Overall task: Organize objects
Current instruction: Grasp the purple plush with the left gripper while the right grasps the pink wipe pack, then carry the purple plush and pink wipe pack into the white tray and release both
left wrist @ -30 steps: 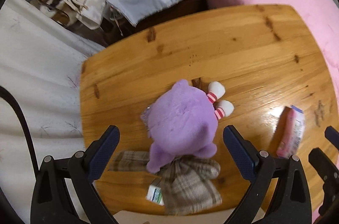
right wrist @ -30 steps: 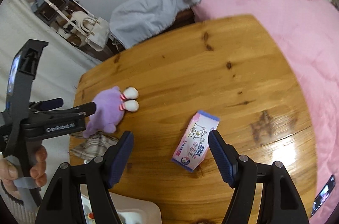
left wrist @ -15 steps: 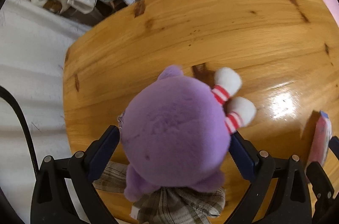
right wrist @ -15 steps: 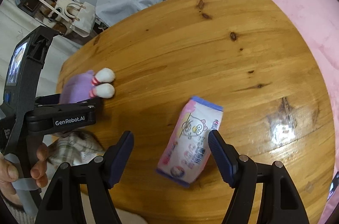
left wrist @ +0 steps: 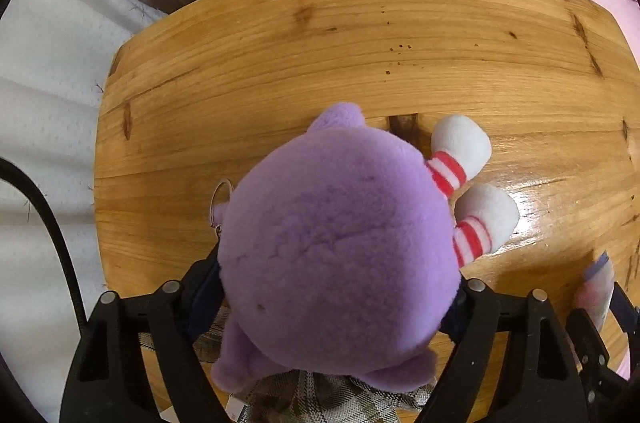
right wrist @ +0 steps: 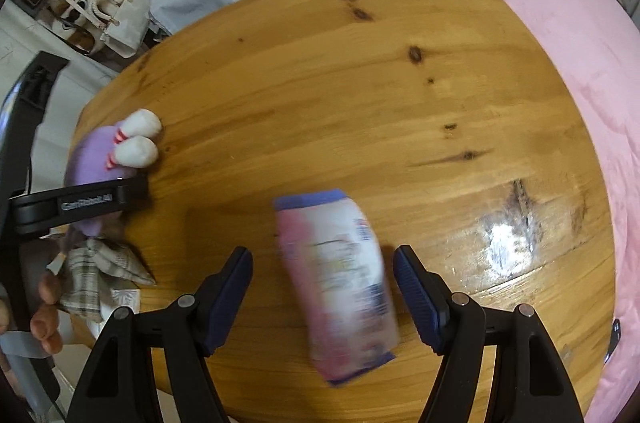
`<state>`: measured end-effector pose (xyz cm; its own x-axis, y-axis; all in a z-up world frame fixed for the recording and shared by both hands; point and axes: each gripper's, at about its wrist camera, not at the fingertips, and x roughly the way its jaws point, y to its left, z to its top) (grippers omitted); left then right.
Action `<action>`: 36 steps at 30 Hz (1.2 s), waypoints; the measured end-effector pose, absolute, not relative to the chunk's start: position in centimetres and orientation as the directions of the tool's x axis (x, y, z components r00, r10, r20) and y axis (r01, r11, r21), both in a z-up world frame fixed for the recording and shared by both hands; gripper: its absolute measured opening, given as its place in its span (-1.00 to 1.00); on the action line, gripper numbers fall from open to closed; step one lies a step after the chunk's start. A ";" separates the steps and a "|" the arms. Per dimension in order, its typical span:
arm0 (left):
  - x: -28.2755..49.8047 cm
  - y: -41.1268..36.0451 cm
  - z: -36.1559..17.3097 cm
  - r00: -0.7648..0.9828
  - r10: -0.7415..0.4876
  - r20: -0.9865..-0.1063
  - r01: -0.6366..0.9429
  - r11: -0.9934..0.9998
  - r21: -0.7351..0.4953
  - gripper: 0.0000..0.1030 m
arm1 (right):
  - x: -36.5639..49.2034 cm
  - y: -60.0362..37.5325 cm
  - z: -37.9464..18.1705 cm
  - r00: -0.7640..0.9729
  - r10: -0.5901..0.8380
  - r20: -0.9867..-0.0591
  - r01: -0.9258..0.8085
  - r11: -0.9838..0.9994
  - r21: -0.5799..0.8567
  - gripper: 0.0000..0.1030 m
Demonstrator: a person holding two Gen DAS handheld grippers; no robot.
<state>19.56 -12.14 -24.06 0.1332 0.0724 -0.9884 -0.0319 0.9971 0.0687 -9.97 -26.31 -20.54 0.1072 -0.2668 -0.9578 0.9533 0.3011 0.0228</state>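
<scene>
My left fingers (left wrist: 200,287) are closing around the purple toy (left wrist: 336,263), my right gripper (right wrist: 323,297) closing, not yet touching the tissue pack (right wrist: 340,279).

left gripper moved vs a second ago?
Yes. Left gripper has come down toward the wooden table: the purple plush toy, small between its fingers before, now fills the gap, and the jaws are closing around it.

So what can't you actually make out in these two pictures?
- Left wrist view: the purple plush toy covers the left tool's pads as its jaws close, so contact is unclear.
- Left wrist view: the plaid cloth is cut off by the bottom edge.
- Right wrist view: the pink wipes pack is motion-blurred; its print is unreadable.
</scene>
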 end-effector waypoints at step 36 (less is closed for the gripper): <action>-2.7 -3.6 -2.4 0.516 -0.007 -0.857 -0.076 0.996 -0.054 0.47 | -7.5 -5.7 -0.1 0.482 -0.472 -0.739 0.797 0.585 0.146 -0.17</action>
<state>-2.67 -3.59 -2.41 0.5157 -0.0072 -0.8567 -0.0761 0.9956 -0.0542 -7.46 -5.74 -0.08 0.4818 -0.4716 -0.7385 0.7974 0.5854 0.1464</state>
